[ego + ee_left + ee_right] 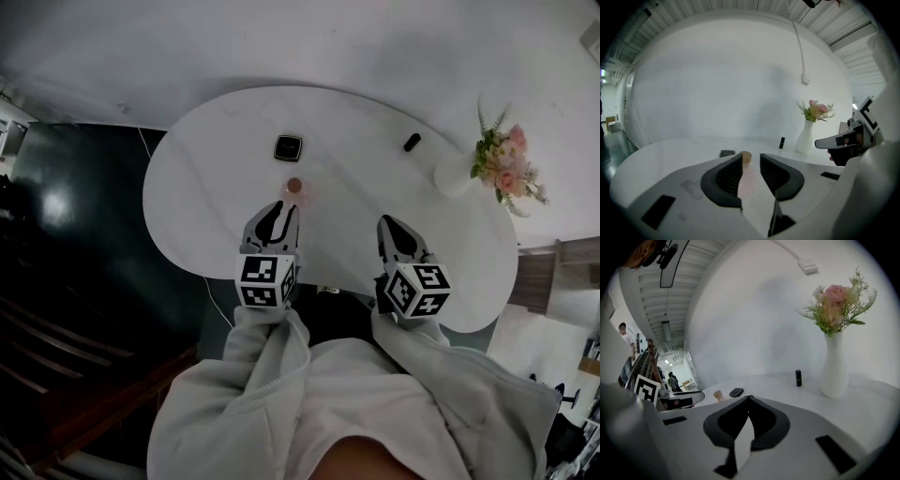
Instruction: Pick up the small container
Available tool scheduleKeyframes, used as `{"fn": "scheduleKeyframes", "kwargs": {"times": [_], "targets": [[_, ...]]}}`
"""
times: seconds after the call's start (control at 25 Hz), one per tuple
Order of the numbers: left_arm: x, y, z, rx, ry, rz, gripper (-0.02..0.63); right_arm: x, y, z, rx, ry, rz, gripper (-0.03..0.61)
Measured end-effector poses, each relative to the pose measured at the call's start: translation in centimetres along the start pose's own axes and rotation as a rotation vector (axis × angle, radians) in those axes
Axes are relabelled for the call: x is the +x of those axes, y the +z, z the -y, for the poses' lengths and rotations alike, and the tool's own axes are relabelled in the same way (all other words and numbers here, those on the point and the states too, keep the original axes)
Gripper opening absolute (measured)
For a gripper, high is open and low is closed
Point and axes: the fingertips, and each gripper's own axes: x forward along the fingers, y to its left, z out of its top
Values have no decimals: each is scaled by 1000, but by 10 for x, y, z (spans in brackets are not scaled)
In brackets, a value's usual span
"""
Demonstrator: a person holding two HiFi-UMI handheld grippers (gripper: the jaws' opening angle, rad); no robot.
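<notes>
White table (206,197) holds one small container (294,187), one vase (454,175); left fingers (723,180) released, right fingers (765,425) clenched.

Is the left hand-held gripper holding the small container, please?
No, the small container sits on the table beyond the left hand-held gripper's parted jaws.

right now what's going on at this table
A person holds a claw in each hand over a white table. The left claw has its jaws a little apart with nothing between them. It points at the small container, which stands on the table just ahead of it and is not yet gripped. The right claw is shut and empty. A black square thing, a small black cylinder and a vase of flowers stand further back.
</notes>
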Motion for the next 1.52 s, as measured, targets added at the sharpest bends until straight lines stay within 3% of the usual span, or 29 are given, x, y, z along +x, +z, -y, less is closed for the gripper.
{"fn": "scheduleKeyframes", "kwargs": {"times": [0.08, 0.36, 1.2, 1.32, 1.52], "targets": [[8, -4, 0, -2, 2, -11, 134, 1, 0, 4, -3, 3, -2, 49], [35, -21, -8, 25, 29, -53, 212, 0, -8, 6, -8, 17, -13, 49], [83, -20, -11, 128, 46, -75, 210, -15, -28, 19, 50, -56, -18, 49], [82, -19, -18, 123, 80, -71, 137, -15, -28, 20, 48, -60, -19, 49], [83, -20, -19, 148, 96, -70, 136, -17, -28, 22, 46, -67, -19, 49]]}}
